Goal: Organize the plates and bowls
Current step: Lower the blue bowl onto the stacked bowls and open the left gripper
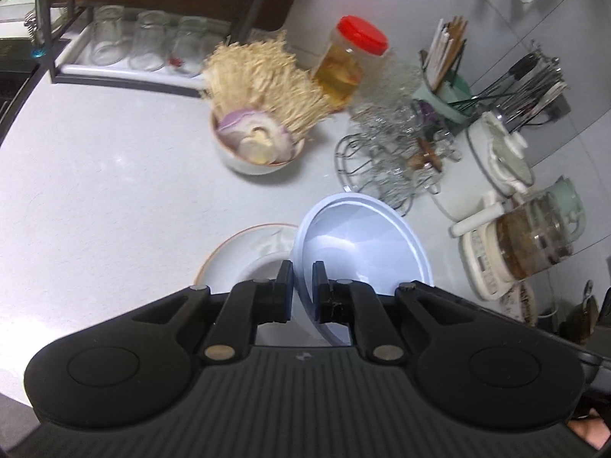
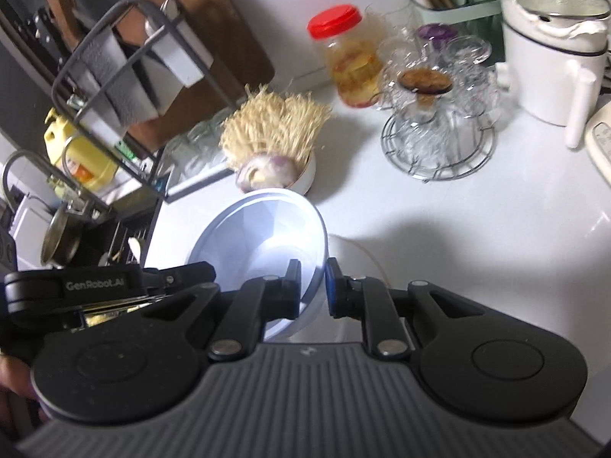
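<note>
Pale blue plastic, that's the bowl (image 1: 362,244) both grippers have hold of, one on each side of it. The left gripper (image 1: 303,290) is clamped down on the rim at the bowl's 7 o'clock edge in its own view, pads pinching the thin wall, and the bowl sits tilted with its inside facing the camera. The right gripper (image 2: 311,290) is pinched on the rim too, at the bowl's (image 2: 259,244) 5 o'clock side in the right wrist view, one pad inside and one outside. In that same view the left gripper (image 2: 126,286) pokes in from 9 o'clock at the bowl's other side. Just under and left of the bowl, around 8 o'clock from it, there's a white plate (image 1: 244,252) with a brownish rim lying flat on the white bench (image 1: 114,175); can't tell if the bowl is touching it. Further up at 12 o'clock is a small bowl of onion and enoki mushrooms (image 1: 259,114), with a red-lidded jar (image 1: 349,61) just right of it at 1 o'clock, and a wire rack of glass cups (image 1: 397,141) at 2 o'clock. A glass kettle (image 1: 534,236) stands off at 3 o'clock.
</note>
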The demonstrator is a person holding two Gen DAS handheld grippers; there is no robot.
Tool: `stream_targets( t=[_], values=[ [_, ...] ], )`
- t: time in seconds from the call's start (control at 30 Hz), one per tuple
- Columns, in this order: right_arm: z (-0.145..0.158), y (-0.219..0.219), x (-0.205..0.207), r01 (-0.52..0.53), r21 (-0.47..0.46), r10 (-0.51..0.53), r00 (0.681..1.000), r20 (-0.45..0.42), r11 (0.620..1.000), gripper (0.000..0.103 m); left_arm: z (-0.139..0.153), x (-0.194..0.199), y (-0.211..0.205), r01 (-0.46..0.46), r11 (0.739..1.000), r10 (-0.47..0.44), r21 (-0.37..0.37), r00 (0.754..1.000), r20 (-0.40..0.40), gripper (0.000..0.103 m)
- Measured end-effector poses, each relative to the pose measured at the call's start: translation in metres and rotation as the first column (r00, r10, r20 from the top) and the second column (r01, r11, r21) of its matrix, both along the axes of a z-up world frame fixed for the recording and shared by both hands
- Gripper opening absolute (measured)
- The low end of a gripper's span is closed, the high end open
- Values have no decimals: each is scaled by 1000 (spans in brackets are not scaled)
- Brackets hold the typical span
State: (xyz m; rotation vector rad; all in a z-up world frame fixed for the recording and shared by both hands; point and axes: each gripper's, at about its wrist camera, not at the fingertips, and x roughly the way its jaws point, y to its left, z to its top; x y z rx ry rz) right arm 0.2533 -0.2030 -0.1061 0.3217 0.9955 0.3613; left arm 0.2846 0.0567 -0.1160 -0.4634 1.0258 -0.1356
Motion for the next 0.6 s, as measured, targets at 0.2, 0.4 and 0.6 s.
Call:
stream_targets(
  t=[0.2, 0.4, 0.6],
  values=[
    [-19, 11, 0, -21, -2, 21, 997, -71, 1000, 17, -21, -2, 13, -6, 1000, 5, -11, 997, -73, 10],
    [-33, 19, -1, -30, -23, 27, 994, -106, 999, 17, -35, 3, 17, 10, 1000, -10, -3, 993, -122, 10],
    [-46, 18, 2, -26, -46, 19, 989, -145, 999, 17, -46, 10, 8, 36, 999, -33, 15, 986, -164, 10]
  ],
)
